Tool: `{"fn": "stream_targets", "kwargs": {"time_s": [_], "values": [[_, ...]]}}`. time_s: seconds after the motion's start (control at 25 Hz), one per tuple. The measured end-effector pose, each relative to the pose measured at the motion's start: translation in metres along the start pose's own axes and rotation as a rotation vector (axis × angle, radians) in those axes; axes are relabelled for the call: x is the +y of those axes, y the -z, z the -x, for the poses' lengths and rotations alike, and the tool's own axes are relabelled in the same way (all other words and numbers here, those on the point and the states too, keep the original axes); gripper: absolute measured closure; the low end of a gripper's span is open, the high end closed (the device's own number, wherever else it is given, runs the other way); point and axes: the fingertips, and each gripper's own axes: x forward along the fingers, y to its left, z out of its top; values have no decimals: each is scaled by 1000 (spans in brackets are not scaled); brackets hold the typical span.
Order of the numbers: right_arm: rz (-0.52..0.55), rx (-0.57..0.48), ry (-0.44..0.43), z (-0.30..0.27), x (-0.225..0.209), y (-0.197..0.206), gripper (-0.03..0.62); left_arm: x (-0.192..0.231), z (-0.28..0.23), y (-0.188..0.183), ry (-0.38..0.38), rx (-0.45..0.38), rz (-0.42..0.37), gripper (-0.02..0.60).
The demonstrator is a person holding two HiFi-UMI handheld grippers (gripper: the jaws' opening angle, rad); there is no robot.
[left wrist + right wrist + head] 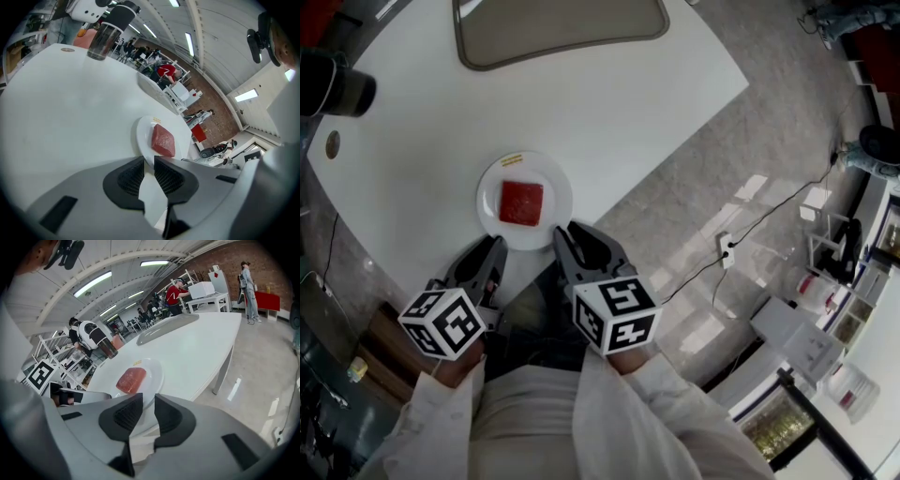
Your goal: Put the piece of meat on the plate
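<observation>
The piece of meat (521, 202) lies flat in the middle of the white plate (494, 174), which sits near the front edge of the white bench (609, 94). The person holds both tools low and close to the body, white sleeves (652, 403) bent in at the elbows. The left gripper (492, 246) and the right gripper (572, 234) sit side by side at the bench edge, both aimed forward at the plate from just short of its near rim. Neither touches it. In each gripper view the dark fingers (131, 176) are drawn nearly together with only a thin slit between them, and nothing is held in either pair. A dark tumbler (105, 37) stands well away at the far side of the bench
</observation>
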Motion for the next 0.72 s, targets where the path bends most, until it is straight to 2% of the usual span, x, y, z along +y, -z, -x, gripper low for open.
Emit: {"fn": "stream_targets", "kwargs": {"time_s": [0.48,0.72], "values": [[45,-48,7,9,6,-9,508,-9,6,-5,17,-29,-78,512],[53,-92,11,20,10,-24,508,-22,12,-19,35,-70,-124,512]]}}
